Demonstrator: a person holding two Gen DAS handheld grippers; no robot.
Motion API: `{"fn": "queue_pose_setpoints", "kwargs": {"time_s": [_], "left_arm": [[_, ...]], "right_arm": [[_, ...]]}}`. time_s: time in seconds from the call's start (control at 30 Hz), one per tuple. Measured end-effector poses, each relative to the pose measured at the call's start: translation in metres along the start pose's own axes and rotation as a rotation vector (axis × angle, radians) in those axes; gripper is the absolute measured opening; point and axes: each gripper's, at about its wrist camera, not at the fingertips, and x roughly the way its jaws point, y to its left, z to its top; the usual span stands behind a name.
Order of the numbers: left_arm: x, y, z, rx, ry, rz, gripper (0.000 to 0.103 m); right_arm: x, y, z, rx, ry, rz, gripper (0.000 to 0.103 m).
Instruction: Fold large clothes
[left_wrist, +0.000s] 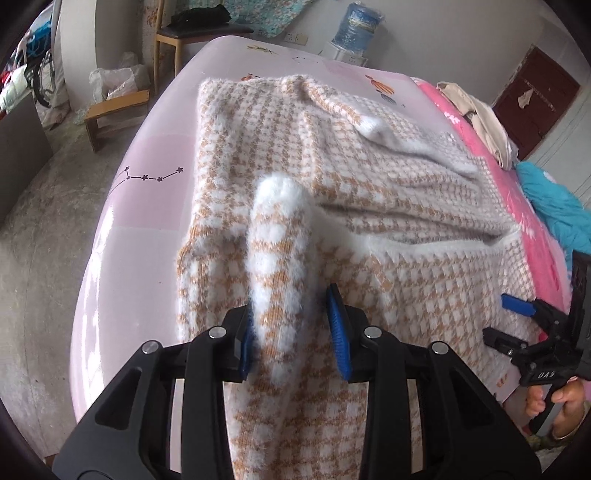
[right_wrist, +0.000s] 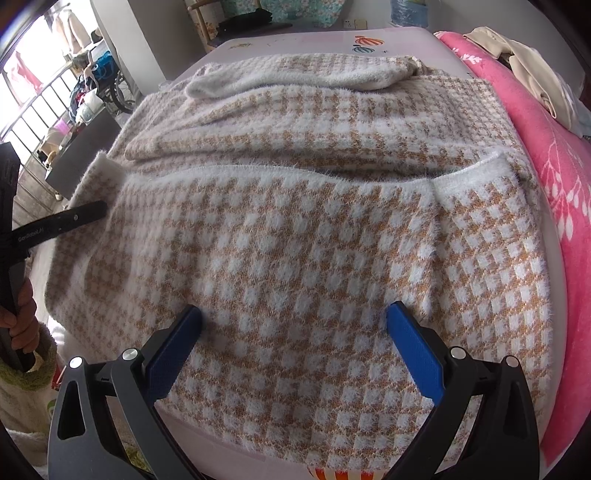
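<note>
A fluffy white-and-tan checked sweater (left_wrist: 369, 192) lies spread over a bed. My left gripper (left_wrist: 291, 332) is shut on a sleeve (left_wrist: 277, 236) of it, which stands up in a ridge between the blue pads (left_wrist: 338, 332), its white cuff pointing away. In the right wrist view the sweater (right_wrist: 295, 240) fills the frame, folded layers at its far side. My right gripper (right_wrist: 295, 332) hovers open and wide over the near hem, nothing between its pads. It also shows at the edge of the left wrist view as the right gripper (left_wrist: 506, 321), held by a hand (left_wrist: 565, 402).
The bed has a pale pink sheet (left_wrist: 140, 206) and a bright pink blanket (right_wrist: 554, 184) along the right. Beige clothes (left_wrist: 480, 118) and a teal garment (left_wrist: 554, 206) lie on that side. A low wooden stool (left_wrist: 110, 110) and a chair (left_wrist: 192, 37) stand on the concrete floor.
</note>
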Motion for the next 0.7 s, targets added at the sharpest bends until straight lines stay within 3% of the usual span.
{"fn": "queue_pose_setpoints", "kwargs": {"time_s": [0.23, 0.47, 0.57, 0.7], "left_arm": [[0.005, -0.022, -0.005, 0.061, 0.003, 0.180, 0.035], [0.004, -0.025, -0.006, 0.057, -0.002, 0.225, 0.036], [0.004, -0.026, -0.006, 0.061, -0.001, 0.240, 0.036], [0.006, -0.035, -0.007, 0.087, -0.004, 0.277, 0.036]], "right_arm": [[0.000, 0.001, -0.002, -0.002, -0.010, 0.008, 0.097], [-0.012, -0.012, -0.009, -0.001, 0.005, 0.075, 0.097], [-0.032, -0.028, -0.010, 0.029, -0.052, 0.097, 0.097], [-0.069, -0.057, -0.004, 0.047, -0.183, 0.033, 0.093]]}}
